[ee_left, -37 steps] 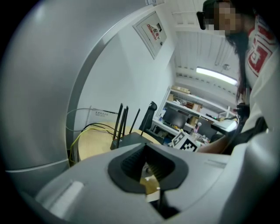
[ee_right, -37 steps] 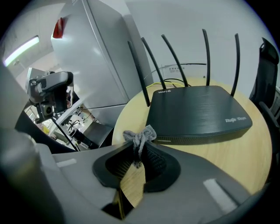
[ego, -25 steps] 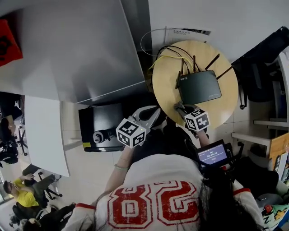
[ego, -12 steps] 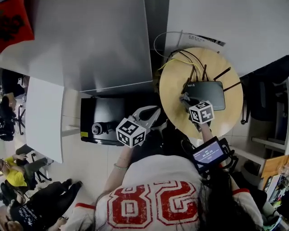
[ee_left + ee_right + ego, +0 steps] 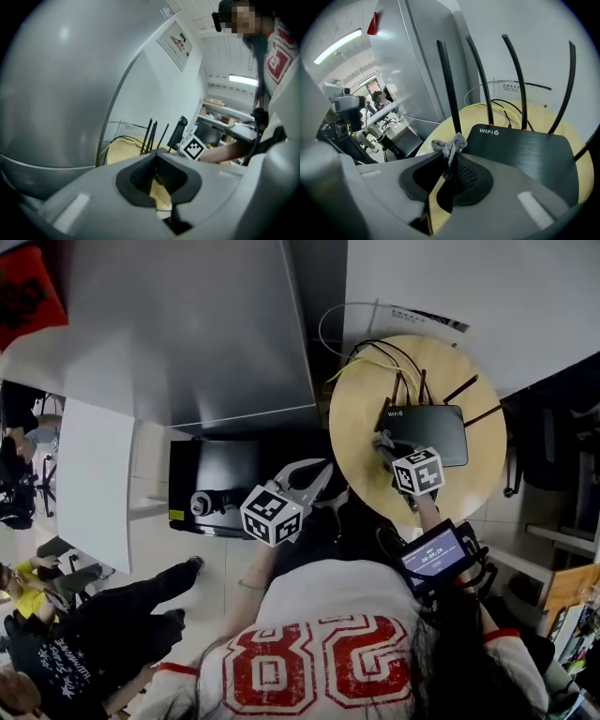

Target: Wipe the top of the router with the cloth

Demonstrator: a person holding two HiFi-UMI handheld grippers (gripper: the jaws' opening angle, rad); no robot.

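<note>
Clenching a grey cloth (image 5: 450, 144) between its jaws, the right hand-held gripper (image 5: 452, 164) is at the near left corner of the router (image 5: 520, 145). A tuft of the cloth sticks up above the jaws, just beside the router's leftmost antenna. I cannot tell if the cloth touches the router's top.

In the head view the right hand-held gripper (image 5: 380, 444) points from the person's side toward this same corner of the router (image 5: 427, 432). The router is black and flat, with "WIFI 6" printed in white on its top. It lies on a round wooden bench (image 5: 352, 427). Four black antennas (image 5: 450, 84) rise along its far and left sides. Behind the router, yellow and black cables (image 5: 370, 357) run over the far part of the bench.

The left hand-held gripper (image 5: 323, 470) is well apart from the router, to its left and nearer to the person, past the edge of the bench. In its own view the left hand-held gripper (image 5: 157, 161) has its jaws drawn together with nothing between them, and it looks toward the antennas (image 5: 152, 136) and the bench (image 5: 122, 150).

Further left of the router stands a large grey cabinet (image 5: 187, 334).
</note>
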